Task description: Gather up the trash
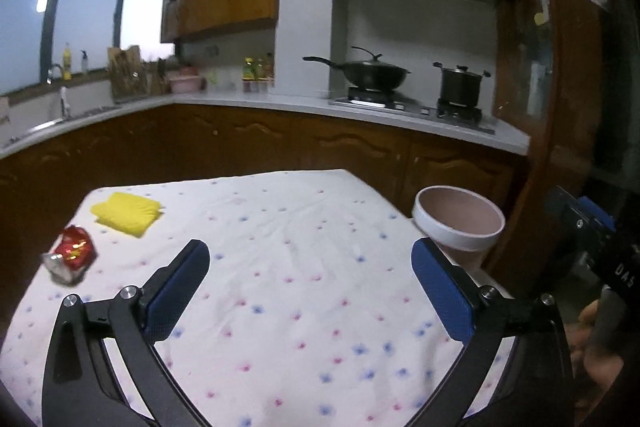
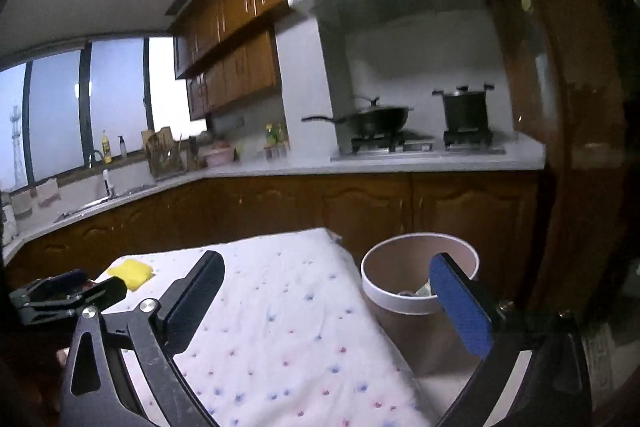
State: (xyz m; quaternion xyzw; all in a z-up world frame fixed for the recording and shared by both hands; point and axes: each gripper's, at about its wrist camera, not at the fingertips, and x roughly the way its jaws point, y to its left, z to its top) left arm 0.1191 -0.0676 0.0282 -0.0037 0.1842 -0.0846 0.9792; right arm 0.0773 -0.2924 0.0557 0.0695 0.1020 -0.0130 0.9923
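Note:
A crumpled red and silver wrapper (image 1: 71,253) lies at the left edge of the floral-cloth table (image 1: 280,247). A yellow folded sponge cloth (image 1: 127,213) lies behind it and also shows in the right wrist view (image 2: 132,271). A white bin with a brown inside (image 1: 458,221) stands off the table's right side; in the right wrist view the bin (image 2: 400,301) holds some trash. My left gripper (image 1: 310,267) is open and empty over the table. My right gripper (image 2: 326,281) is open and empty, its right finger over the bin. The left gripper (image 2: 64,293) shows at the left.
A kitchen counter (image 1: 280,105) runs behind the table, with a wok (image 1: 374,71) and a pot (image 1: 460,83) on the stove, bottles and a sink at the left. A dark wooden door frame (image 1: 560,107) stands at the right.

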